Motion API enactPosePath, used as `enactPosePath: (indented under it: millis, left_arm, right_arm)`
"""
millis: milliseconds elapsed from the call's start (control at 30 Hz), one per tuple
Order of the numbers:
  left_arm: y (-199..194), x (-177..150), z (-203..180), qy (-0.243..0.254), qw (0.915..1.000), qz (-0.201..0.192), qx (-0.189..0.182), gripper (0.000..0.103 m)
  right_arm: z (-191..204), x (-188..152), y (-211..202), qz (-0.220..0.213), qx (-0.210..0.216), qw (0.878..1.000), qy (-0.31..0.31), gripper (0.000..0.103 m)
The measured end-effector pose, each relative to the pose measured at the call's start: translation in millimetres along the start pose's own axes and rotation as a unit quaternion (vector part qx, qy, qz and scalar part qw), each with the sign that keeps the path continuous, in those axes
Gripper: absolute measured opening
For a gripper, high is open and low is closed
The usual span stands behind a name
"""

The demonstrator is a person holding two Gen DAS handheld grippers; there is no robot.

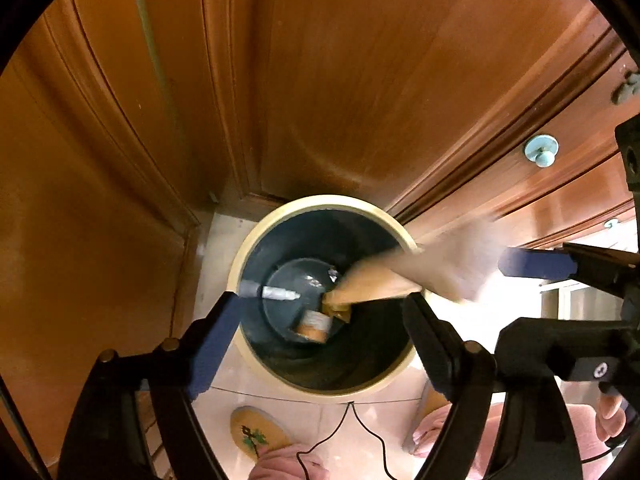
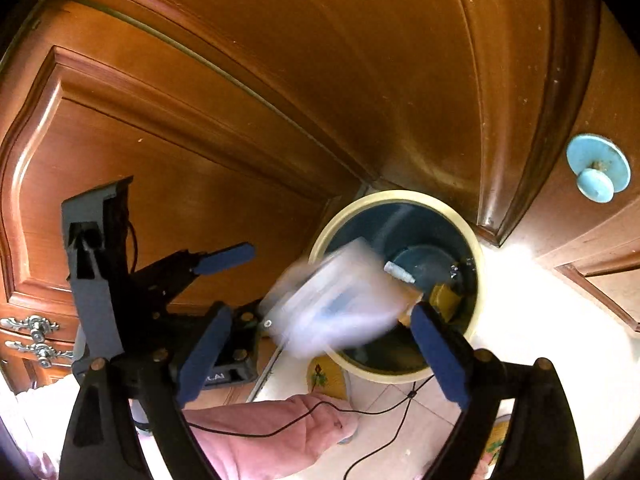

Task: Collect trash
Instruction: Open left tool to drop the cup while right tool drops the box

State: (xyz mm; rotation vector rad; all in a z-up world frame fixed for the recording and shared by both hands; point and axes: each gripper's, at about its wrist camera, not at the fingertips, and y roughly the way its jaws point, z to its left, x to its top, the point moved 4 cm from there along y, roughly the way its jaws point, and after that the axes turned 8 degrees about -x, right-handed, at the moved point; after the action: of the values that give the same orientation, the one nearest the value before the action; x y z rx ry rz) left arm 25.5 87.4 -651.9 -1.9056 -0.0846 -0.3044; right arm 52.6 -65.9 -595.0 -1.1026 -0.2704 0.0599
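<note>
- Inside the bin (image 1: 320, 208), at its dark bottom, lie a grey marker (image 1: 276, 293), a small orange-and-grey can (image 1: 316, 325) and a crumpled yellow-brown wrapper (image 1: 338, 307).
- A blurred sheet of pale packaging (image 1: 432, 264) hangs across the bin's right rim in the left wrist view; in the right wrist view it shows as a whitish, see-through smear (image 2: 336, 304) over the near-left rim (image 2: 320, 248). I cannot tell whether it touches the rim.
- My left gripper (image 1: 320, 320) points steeply down over the bin mouth. Its blue pads (image 1: 212, 344) stand wide apart, one over each side of the rim, and nothing is pressed between them.
- My right gripper (image 2: 320, 344) is spread as well. The blurred packaging sits between its fingers, but neither pad (image 2: 436, 352) visibly presses on it.
- The bin has a cream rim and a dark blue interior. It stands on a pale tiled floor (image 1: 360, 432), close against a brown wooden door (image 1: 340, 80).
- A light-blue knob (image 2: 598, 168) is fixed to a wooden panel at the right.
- A yellow slipper (image 1: 256, 432), a pink trouser leg (image 2: 276, 436) and a thin black cable (image 1: 352, 420) lie below the bin.
</note>
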Motion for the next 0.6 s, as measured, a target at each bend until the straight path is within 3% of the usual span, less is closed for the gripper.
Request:
enactPosePath:
  millis: [367, 600]
  left_arm:
    - [-23, -2, -1, 0.009, 0.9996, 0.002, 0.027, 0.082]
    - [-60, 10, -15, 0.007, 0.9995, -0.009, 0.028, 0.082]
  right_arm:
    - [14, 4, -13, -0.009, -0.016, 1.0, -0.021, 0.093]
    - [27, 8, -49, -0.023, -0.011, 1.0, -0.016, 0.093]
